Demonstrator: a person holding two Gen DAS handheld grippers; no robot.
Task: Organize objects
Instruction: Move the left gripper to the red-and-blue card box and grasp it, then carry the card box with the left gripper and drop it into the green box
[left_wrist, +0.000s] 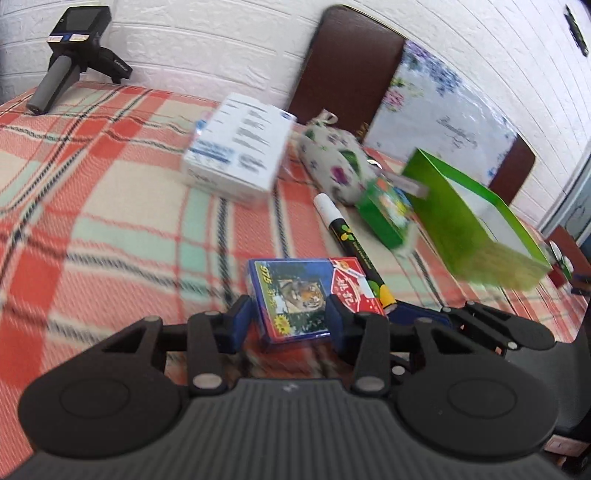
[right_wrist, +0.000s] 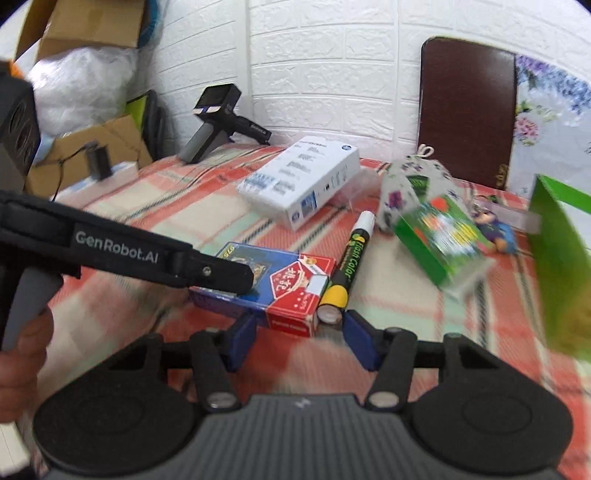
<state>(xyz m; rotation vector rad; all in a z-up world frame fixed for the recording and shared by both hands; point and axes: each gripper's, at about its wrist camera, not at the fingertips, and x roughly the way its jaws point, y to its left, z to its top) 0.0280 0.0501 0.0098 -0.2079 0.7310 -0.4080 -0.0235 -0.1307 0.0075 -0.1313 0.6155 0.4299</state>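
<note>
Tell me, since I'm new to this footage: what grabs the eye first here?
The blue-and-red card deck sits between the pads of the left hand-held gripper, near the table's front. Right beside it lies a Flash Color marker, and a bright green open box stands at the right on the red plaid tablecloth.

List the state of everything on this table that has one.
left gripper: fingers closed on blue card deck
right gripper: open, straddling red card deck and marker end
marker: capped, lying flat
white box: closed, lying flat
floral pouch: tied shut
green box: open
</note>
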